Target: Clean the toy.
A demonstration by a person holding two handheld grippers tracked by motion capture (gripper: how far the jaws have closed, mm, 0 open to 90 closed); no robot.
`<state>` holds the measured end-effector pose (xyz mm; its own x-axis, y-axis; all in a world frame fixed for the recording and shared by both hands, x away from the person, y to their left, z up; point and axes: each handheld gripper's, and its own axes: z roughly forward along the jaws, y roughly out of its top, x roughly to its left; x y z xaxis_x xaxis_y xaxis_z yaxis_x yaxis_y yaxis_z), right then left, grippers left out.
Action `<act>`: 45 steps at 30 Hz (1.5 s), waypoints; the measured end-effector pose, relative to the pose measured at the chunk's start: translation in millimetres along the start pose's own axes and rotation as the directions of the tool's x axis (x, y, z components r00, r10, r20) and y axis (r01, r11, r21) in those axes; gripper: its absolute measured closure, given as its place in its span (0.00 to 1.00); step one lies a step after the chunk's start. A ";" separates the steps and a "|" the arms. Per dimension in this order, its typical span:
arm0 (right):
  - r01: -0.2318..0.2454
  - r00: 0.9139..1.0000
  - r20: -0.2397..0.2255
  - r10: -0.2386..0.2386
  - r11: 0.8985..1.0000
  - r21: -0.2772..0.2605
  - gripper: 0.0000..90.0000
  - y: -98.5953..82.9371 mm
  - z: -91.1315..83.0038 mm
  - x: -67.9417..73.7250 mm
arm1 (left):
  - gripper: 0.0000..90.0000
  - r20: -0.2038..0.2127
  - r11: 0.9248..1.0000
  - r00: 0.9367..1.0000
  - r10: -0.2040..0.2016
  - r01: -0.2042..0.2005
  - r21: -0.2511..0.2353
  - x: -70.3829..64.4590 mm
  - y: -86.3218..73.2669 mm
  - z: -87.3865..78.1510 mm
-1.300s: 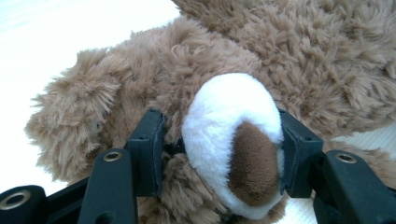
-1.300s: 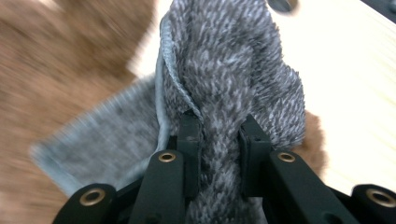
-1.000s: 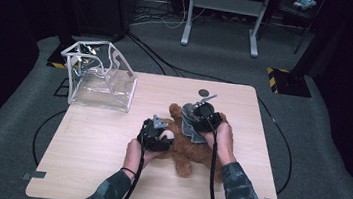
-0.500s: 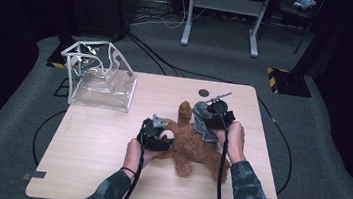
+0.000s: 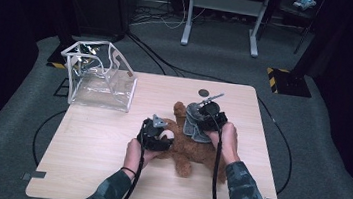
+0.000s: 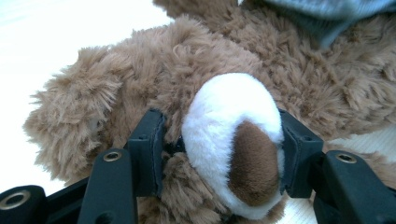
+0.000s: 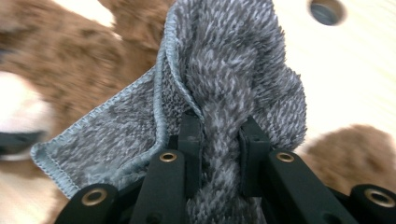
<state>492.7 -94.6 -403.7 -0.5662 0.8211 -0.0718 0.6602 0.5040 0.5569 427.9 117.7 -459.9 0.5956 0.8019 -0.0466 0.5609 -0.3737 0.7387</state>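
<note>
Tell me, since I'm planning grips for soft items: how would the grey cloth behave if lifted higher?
The grey cloth would probably hang limp: it already bunches into folds between the right gripper's jaws. Its fuzzy pile likely resists slipping. It looks light, so it should hardly drag on the teddy bear.

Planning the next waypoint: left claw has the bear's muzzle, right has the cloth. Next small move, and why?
Probably draw the right claw with its pinched grey fluffy cloth across the brown plush teddy bear, since the cloth already hangs over its body while the left claw clamps the white muzzle, steadying it.
</note>
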 end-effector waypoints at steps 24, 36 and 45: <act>-0.063 0.997 0.048 0.068 0.993 -0.103 0.83 -8.8 -35.2 -23.6 | 0.49 0.002 1.000 1.000 -0.002 0.002 -0.003 0.4 0.3 0.4; 0.008 1.000 0.000 -0.008 0.999 -0.051 0.83 -8.0 -4.7 7.8 | 0.49 0.008 1.000 1.000 -0.003 0.003 -0.001 1.6 -0.1 -0.2; -0.117 0.991 0.064 0.119 0.993 -0.024 0.83 -36.1 -7.4 -41.5 | 0.49 0.008 1.000 1.000 0.005 -0.005 0.000 2.0 0.1 0.0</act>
<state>488.7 -148.8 -414.7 -0.4511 0.8906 -0.0582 0.7099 0.3976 0.5813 429.2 119.2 -459.9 0.6029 0.7963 -0.0480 0.5576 -0.3776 0.7393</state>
